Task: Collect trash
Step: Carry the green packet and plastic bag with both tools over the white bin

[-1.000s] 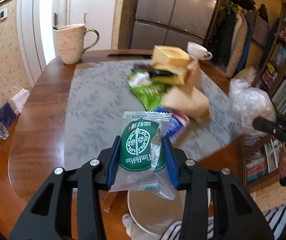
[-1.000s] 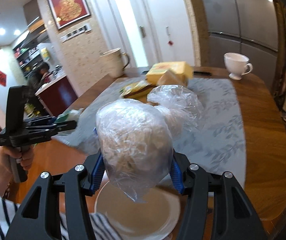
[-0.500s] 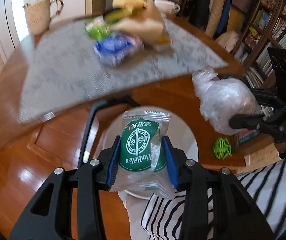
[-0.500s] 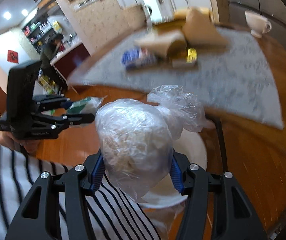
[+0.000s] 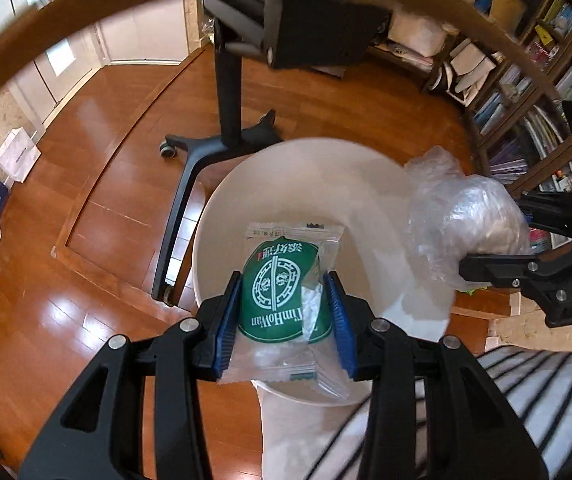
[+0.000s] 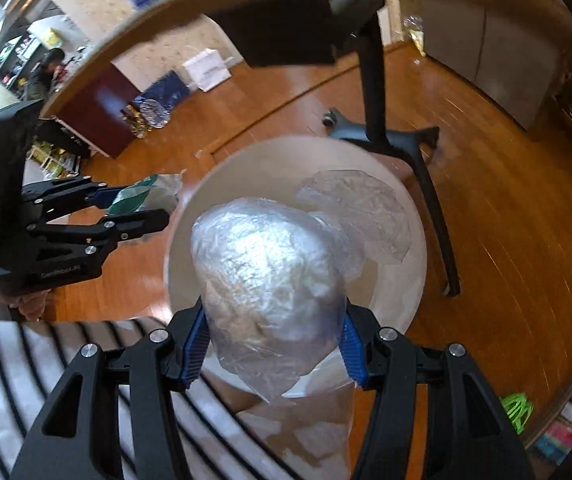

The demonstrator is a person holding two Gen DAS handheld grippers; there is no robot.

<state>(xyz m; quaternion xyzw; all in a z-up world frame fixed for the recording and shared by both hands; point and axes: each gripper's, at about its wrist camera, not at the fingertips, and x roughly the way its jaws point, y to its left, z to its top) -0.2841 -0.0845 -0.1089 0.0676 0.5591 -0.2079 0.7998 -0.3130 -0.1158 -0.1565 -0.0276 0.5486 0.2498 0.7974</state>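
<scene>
A green snack packet (image 5: 282,300) is pinched by the left tool (image 5: 284,312), a crumpled plastic bag (image 6: 270,280) by the right tool (image 6: 272,340), above a white bin (image 5: 365,184).

"TimHoWan" reads upside down on the green snack wrapper (image 5: 282,300); "DAS" on the right gripper (image 5: 485,248) at three o'clock

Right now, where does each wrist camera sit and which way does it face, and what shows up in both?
Left wrist view: on the left hand-held gripper, aimed steeply down past its green snack wrapper into the round white bin; a striped sleeve shows.
Right wrist view: on the right hand-held gripper, aimed down past its crumpled clear plastic bag at the same bin; a hand shows.
Shared: the bin, the wooden floor, the black wheeled stand, and each other's gripper.
</scene>
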